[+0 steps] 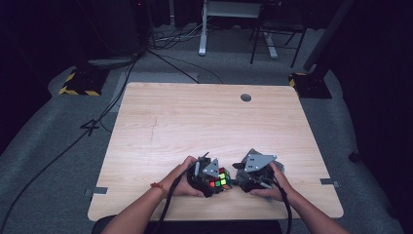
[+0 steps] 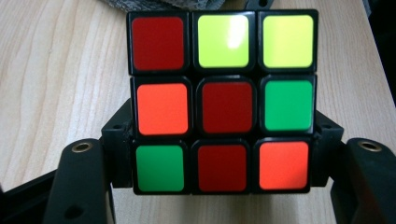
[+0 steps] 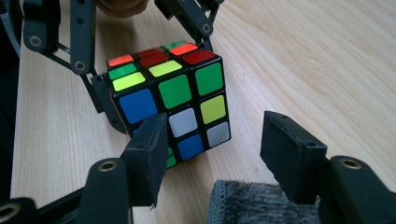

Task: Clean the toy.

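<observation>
Wood-grain table (image 1: 195, 122) carries everything; taking the cube as the reference. Left of it, the person's left hand (image 1: 182, 183) brings in the left gripper (image 1: 210, 179), which is clenched on the puzzle cube (image 1: 220, 179): in the left gripper view the jaws sit hard against both sides of the cube's (image 2: 223, 100) bottom layer, scrambled face of red, orange, green and yellow tiles toward the camera. Cube sits near the table's front edge, roughly mid-width, between the two hands; can't tell from these frames whether it rests on the wood or is lifted just clear. Right of the cube, the right gripper (image 1: 243, 179) is released: in the right gripper view its pads (image 3: 148, 154) stand apart, one just in front of the cube's (image 3: 170, 100) lower blue and white corner, the other well off to the side over bare wood, neither pressing on anything. Grey furry cloth (image 3: 247, 203) lies just beneath that gripper, on the near side of the cube. My read: left side is the clamp, right side is lining up for a layer turn, so we're at the approach step, no twist started. Next move calls for the right jaws to straddle one outer layer squarely, close on it, then rotate about the cube's axis while the left grip doesn't budge. Misaligned pads would likely skew the cube in the clamp.
</observation>
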{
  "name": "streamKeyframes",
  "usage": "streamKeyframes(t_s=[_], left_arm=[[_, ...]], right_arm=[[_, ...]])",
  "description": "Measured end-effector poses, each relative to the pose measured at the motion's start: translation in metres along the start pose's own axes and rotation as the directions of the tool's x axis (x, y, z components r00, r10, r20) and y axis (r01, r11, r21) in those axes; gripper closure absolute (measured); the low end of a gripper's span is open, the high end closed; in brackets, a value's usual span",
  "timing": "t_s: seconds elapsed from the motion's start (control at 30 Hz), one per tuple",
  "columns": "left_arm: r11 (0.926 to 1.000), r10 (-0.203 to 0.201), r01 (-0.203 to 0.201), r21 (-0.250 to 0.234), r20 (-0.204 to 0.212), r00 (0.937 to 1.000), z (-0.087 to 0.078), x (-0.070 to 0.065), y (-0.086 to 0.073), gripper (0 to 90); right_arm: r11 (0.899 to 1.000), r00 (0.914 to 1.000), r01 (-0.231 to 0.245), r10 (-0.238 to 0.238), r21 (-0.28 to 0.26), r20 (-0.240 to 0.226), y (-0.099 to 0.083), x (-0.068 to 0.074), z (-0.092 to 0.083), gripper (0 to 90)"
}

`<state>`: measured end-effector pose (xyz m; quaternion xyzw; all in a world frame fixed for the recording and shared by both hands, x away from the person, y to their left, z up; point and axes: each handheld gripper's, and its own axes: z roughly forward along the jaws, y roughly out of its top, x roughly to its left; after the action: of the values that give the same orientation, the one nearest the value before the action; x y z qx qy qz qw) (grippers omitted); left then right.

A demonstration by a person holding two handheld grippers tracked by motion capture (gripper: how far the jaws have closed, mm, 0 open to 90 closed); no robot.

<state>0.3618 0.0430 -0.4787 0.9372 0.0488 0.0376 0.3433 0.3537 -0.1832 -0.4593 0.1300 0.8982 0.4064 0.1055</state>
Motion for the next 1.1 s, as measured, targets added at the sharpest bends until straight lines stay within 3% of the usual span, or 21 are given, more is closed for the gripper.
streamKeyframes(t_s=[0.4, 0.87, 0.97, 1.1], left_arm=[[0.999, 0.002, -0.003, -0.046, -0.025, 0.9997, 0.001, -0.002, 0.004, 31.6], [0.9966, 0.024, -0.027, -0.078, -0.045, 0.9987, 0.0, -0.006, 0.011, 33.1], [0.9956, 0.023, -0.028, -0.089, -0.056, 0.9982, -0.003, -0.006, 0.009, 33.1], [0.9932, 0.01, -0.017, -0.115, -0.057, 0.9983, -0.006, -0.005, 0.007, 33.1]], right_arm=[[0.999, 0.9999, 0.013, -0.013, -0.049, -0.006, 0.013, 0.005, -0.002, 42.3], [0.994, 0.9998, -0.019, 0.019, -0.111, -0.008, 0.015, 0.004, -0.003, 39.8], [0.995, 0.9998, -0.017, 0.018, -0.102, 0.009, 0.009, 0.0, -0.009, 39.7], [0.996, 0.9983, -0.052, 0.053, -0.071, 0.024, -0.003, -0.007, -0.013, 41.9]])
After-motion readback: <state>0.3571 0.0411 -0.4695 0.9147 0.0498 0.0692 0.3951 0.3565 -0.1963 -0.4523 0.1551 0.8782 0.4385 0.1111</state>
